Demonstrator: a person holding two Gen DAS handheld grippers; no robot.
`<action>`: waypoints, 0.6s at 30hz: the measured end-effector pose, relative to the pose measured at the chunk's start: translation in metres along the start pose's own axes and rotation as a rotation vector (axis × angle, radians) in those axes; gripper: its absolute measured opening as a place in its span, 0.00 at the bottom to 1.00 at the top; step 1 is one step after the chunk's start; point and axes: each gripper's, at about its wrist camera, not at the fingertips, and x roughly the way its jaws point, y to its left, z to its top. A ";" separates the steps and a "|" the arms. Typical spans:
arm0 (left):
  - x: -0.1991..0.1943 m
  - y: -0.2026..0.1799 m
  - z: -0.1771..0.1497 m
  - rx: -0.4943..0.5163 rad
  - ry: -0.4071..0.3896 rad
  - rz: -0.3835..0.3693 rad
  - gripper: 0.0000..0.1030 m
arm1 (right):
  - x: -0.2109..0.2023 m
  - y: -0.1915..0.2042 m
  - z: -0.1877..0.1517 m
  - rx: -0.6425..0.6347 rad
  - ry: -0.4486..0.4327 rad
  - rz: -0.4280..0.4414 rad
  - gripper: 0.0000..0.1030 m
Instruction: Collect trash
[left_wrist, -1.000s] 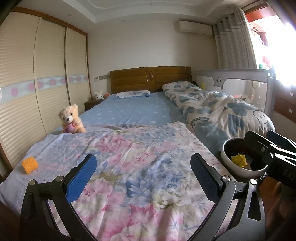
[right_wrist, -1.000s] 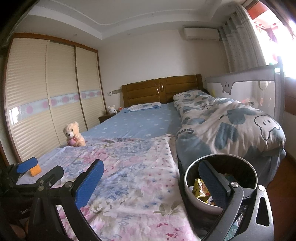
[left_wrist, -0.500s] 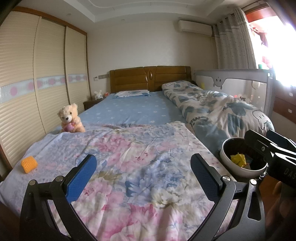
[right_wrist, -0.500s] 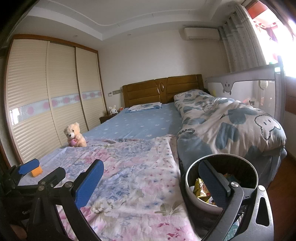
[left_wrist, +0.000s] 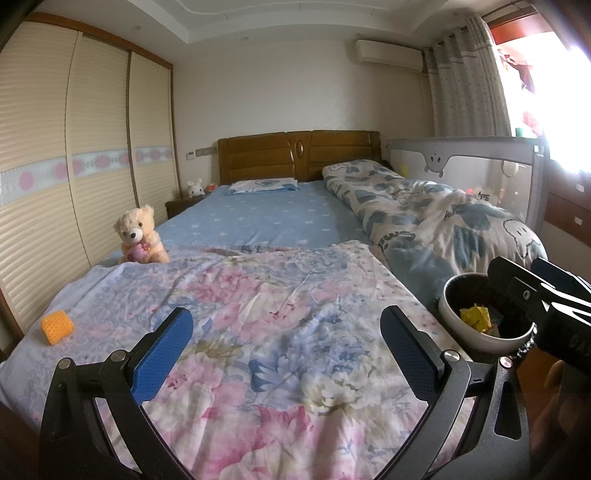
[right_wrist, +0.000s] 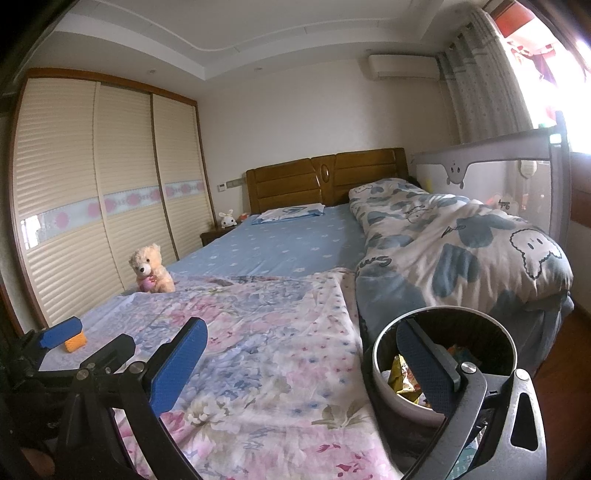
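A white trash bin (left_wrist: 480, 332) (right_wrist: 406, 402) stands at the foot of the bed on the right, with yellow wrappers (left_wrist: 476, 317) (right_wrist: 400, 373) and other scraps inside. My left gripper (left_wrist: 284, 343) hovers open over the floral blanket with nothing between its fingers. My right gripper (right_wrist: 306, 354) is open too, its right finger (right_wrist: 424, 362) over the bin's mouth. A small orange sponge-like block (left_wrist: 57, 326) (right_wrist: 75, 341) lies on the blanket near the left edge, far left of both grippers.
A teddy bear (left_wrist: 138, 240) sits at the bed's left side. A rolled cloud-print duvet (left_wrist: 443, 221) lies along the right, with a grey bed rail (left_wrist: 480, 162) behind it. Sliding wardrobe doors (left_wrist: 74, 166) line the left wall. A hand shows at the lower right of the left wrist view.
Both views have shifted only slightly; the left gripper has drifted a little and the bed scene sits marginally lower. Both grippers remain open and empty.
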 end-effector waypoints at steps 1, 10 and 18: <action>0.000 0.000 0.000 0.001 0.000 0.001 1.00 | 0.000 0.000 0.000 0.000 -0.001 0.002 1.00; 0.001 0.001 -0.002 -0.001 0.006 -0.003 1.00 | 0.001 0.004 0.000 -0.005 0.005 0.009 1.00; 0.001 0.002 -0.005 -0.001 0.011 -0.004 1.00 | 0.003 0.005 -0.001 -0.004 0.011 0.011 1.00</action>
